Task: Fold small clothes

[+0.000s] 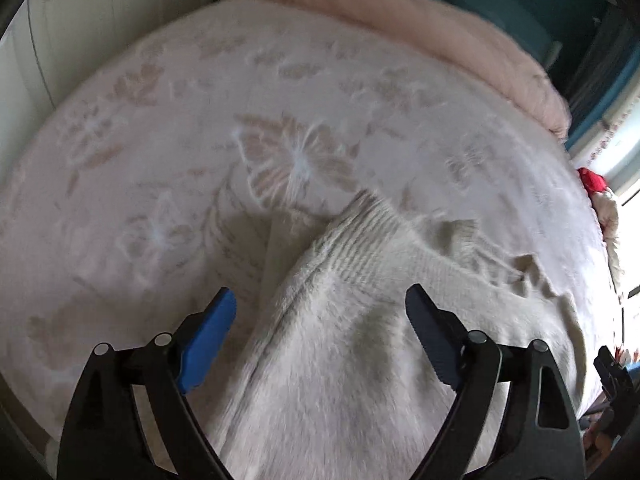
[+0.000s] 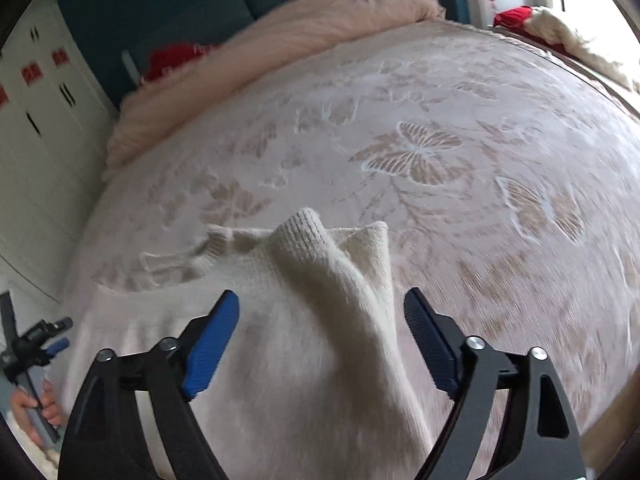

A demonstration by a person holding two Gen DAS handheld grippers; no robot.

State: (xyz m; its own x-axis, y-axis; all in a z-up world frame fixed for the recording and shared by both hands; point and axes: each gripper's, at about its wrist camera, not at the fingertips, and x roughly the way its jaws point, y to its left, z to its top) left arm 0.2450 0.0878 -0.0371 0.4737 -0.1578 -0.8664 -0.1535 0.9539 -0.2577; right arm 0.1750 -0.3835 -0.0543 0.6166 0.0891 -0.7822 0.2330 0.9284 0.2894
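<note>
Two tongs, left tongs [image 1: 320, 312] and right tongs [image 2: 322, 314], spread, empty; cream sweater [image 2: 304, 320] between both, sleeve long axis running near-to-far on bed [image 2: 440, 100].

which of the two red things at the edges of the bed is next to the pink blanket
The red item by the blue headboard, against the pink blanket. The other red item lies at the window side, beside cream fabric.

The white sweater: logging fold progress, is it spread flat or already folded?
Partly folded: the white sweater has its sleeve laid across the body, ribbed cuff on top.
</note>
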